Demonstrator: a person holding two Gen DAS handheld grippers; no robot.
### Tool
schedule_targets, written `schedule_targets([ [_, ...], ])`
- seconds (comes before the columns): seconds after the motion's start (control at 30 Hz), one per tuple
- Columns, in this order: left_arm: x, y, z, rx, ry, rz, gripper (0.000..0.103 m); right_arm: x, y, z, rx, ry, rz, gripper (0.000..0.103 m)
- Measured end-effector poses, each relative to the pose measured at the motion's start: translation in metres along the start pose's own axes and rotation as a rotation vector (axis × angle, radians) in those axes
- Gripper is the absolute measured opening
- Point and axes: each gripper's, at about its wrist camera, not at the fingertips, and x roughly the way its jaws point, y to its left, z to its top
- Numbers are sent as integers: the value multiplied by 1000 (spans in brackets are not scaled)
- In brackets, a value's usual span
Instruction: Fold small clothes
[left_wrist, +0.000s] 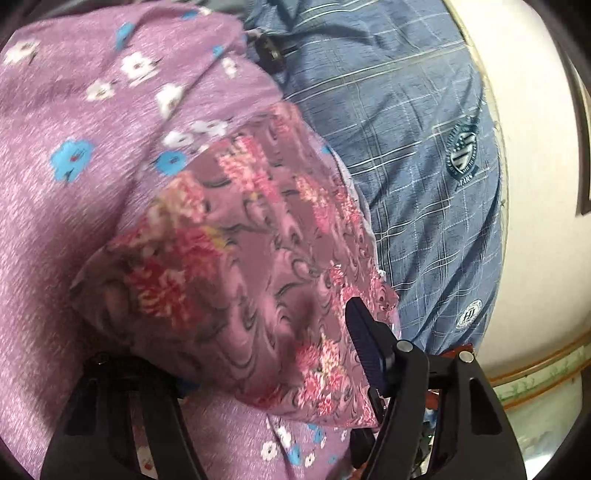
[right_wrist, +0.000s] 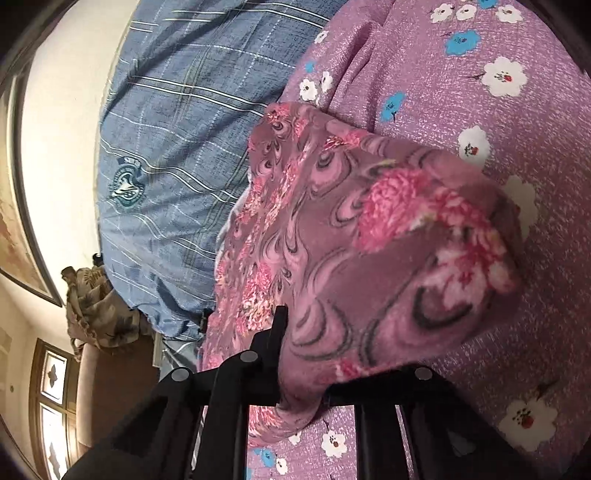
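Draped over both hand-held grippers, lifted above a purple flowered sheet (left_wrist: 55, 206): a pink floral cloth (left_wrist: 240, 236). On the left hand-held gripper (left_wrist: 258, 373), one dark finger (left_wrist: 364, 339) visible at the cloth's edge, the other buried under fabric; grip on it cannot be told. Same with the right hand-held gripper (right_wrist: 347, 354): folds hiding one finger, state unclear. Beside the cloth, a blue checked fabric (left_wrist: 406, 147) against a pale wall (left_wrist: 535, 166).
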Motion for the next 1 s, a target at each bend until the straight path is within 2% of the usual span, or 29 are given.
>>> schedule_targets([
  [0.03,1,-2,1,14,-6,2,63,1,2,1,-16,0,-3,12],
  [0.1,4,1,4,23,-6,43,8,-1,6,1,-38,-6,-7,10],
  [0.13,5,5,7,14,3,51,8,-3,8,-1,-50,-16,-9,9],
  [0.2,4,12,9,-18,10,17,8,-12,15,-5,-87,-42,-13,8],
  [0.4,-24,-16,10,101,-7,-12,6,-44,48,-21,-222,-91,-51,7],
  [0.53,-54,-27,5,162,2,-24,6,-73,61,-42,-260,-84,-57,7],
  [0.63,-85,-25,-12,239,16,7,6,-97,60,-69,-279,-44,-61,7],
  [0.7,-101,-11,-25,255,32,48,8,-107,49,-90,-289,-2,-62,7],
  [0.77,-103,10,-35,255,73,132,10,-104,30,-108,-287,65,-104,8],
  [0.8,-104,19,-38,254,83,178,11,-99,17,-113,-268,103,-130,15],
  [0.83,-104,27,-39,245,92,226,15,-94,3,-116,-233,130,-161,16],
  [0.87,-106,33,-40,229,106,265,25,-93,-9,-116,-189,139,-138,18],
  [0.93,-119,32,-38,216,91,306,32,-100,-13,-109,-153,136,-109,27],
  [1.0,-133,15,-37,271,40,325,41,-110,-8,-99,-160,127,-115,50],
])
